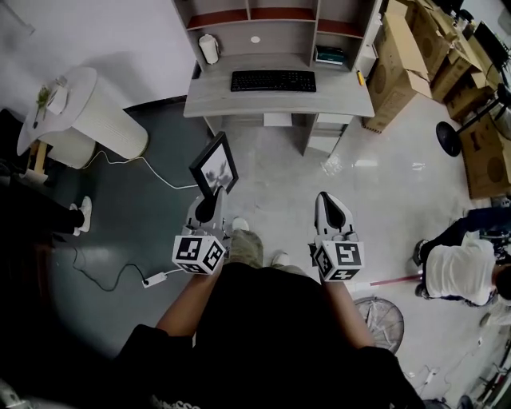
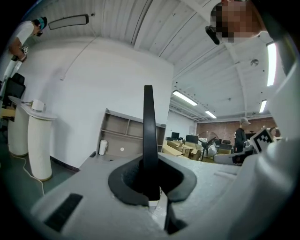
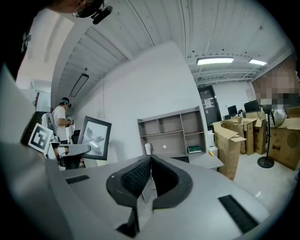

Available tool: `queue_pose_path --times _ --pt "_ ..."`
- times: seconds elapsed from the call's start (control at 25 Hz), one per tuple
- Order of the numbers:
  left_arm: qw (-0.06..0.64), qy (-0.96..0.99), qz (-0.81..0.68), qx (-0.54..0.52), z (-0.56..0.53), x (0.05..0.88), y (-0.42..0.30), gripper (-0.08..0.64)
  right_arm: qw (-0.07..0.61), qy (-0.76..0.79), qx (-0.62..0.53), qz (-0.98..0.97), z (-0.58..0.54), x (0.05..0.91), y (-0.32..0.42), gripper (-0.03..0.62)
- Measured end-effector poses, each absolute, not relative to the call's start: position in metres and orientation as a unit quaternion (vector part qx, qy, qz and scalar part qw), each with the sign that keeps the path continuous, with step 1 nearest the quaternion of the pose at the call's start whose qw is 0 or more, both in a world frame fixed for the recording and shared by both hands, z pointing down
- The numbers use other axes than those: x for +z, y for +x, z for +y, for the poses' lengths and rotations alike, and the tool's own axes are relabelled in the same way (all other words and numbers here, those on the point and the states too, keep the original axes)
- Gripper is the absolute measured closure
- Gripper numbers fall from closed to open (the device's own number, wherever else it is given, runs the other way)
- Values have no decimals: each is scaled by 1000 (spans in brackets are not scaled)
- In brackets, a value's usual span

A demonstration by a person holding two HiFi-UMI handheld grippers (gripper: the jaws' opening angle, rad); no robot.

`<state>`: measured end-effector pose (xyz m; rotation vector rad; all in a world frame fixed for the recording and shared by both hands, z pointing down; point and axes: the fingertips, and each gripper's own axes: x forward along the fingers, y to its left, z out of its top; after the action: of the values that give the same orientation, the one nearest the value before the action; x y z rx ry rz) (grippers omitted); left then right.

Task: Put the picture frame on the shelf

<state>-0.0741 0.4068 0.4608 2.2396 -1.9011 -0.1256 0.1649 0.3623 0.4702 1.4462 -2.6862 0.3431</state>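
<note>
While my left gripper (image 1: 209, 209) is clamped on the lower edge of the picture frame (image 1: 215, 164), with the thin black border pinched between jaws that are almost together, my right gripper (image 1: 330, 209) has its jaws pressed together on nothing. In the left gripper view the frame stands edge-on, a dark upright strip rising from between the jaws at mid-frame. In the head view it is held in the air just left of centre, tilted, with its grey print turned toward the right gripper, and the right gripper view catches that face at its left side. Both grippers sit side by side in the middle of the head view, well apart, above a pale floor (image 1: 375, 184).

Beyond them, at upper centre, stands a grey desk (image 1: 239, 102) with a black keyboard (image 1: 273, 81) on it and a white container (image 1: 208, 49) near its back left corner. From the back of the desk, at the top edge, rises the shelf (image 1: 275, 16), and the frame is well apart from it. At the upper right are cardboard boxes (image 1: 407, 56). A white cylinder (image 1: 104, 112) stands at upper left, and a person (image 1: 459, 272) in a white shirt is at lower right.
</note>
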Motion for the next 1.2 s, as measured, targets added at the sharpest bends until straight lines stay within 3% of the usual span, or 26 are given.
queue_pose_path --times 0.6,1.2 --pt "118 777 -617 -44 288 478 -74 526 70 487 118 -863 271 490 166 578" --pt "132 800 -582 -61 108 475 -157 526 100 514 111 -845 100 476 88 578"
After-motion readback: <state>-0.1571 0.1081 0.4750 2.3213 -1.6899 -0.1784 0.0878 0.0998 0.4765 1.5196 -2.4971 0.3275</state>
